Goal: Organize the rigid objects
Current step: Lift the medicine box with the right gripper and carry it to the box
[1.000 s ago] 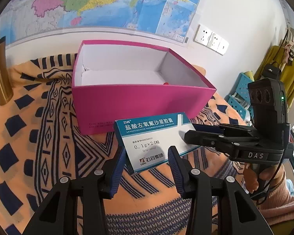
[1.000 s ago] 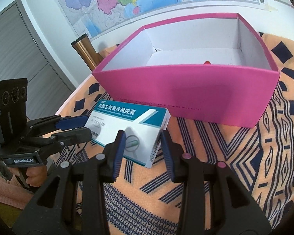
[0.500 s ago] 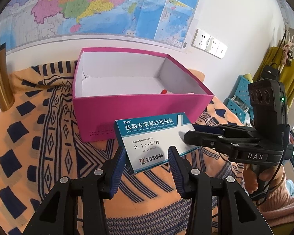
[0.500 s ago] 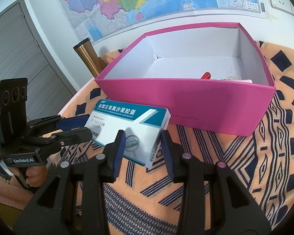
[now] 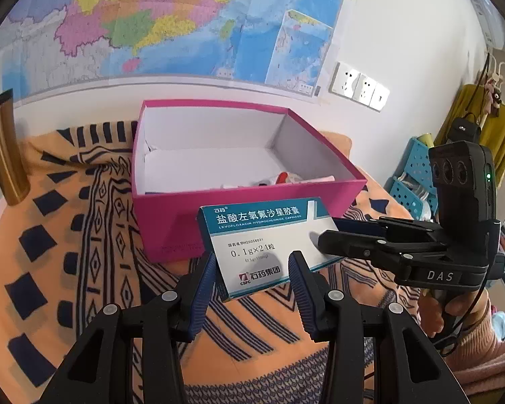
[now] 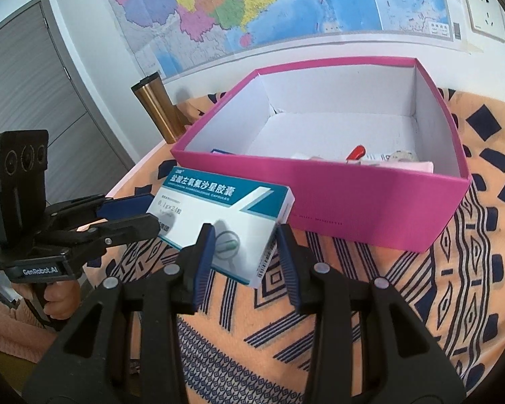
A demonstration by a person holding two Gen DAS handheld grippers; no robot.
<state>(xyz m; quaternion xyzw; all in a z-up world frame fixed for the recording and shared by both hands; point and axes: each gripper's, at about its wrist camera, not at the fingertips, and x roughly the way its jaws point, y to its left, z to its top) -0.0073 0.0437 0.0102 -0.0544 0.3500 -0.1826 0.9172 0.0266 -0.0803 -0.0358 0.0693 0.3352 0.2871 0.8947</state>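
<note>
A white and teal medicine box (image 5: 266, 242) is held in the air in front of the open pink box (image 5: 171, 232). My left gripper (image 5: 252, 269) is shut on its near end. My right gripper (image 6: 244, 239) is shut on its other end and shows from the side in the left wrist view (image 5: 340, 232). The medicine box (image 6: 225, 215) sits below the rim of the pink box (image 6: 353, 195), just short of its front wall. Inside the pink box lie a few small items, one with a red part (image 6: 357, 151).
The pink box stands on an orange and navy patterned cloth (image 5: 67, 235) on a table by the wall. A gold metal tumbler (image 6: 158, 111) stands to the left of the box. A blue basket (image 5: 410, 181) is off to the right.
Both grippers have lifted the medicine box together. The pink box now looks lower and farther, and more of its inside and its contents shows.
</note>
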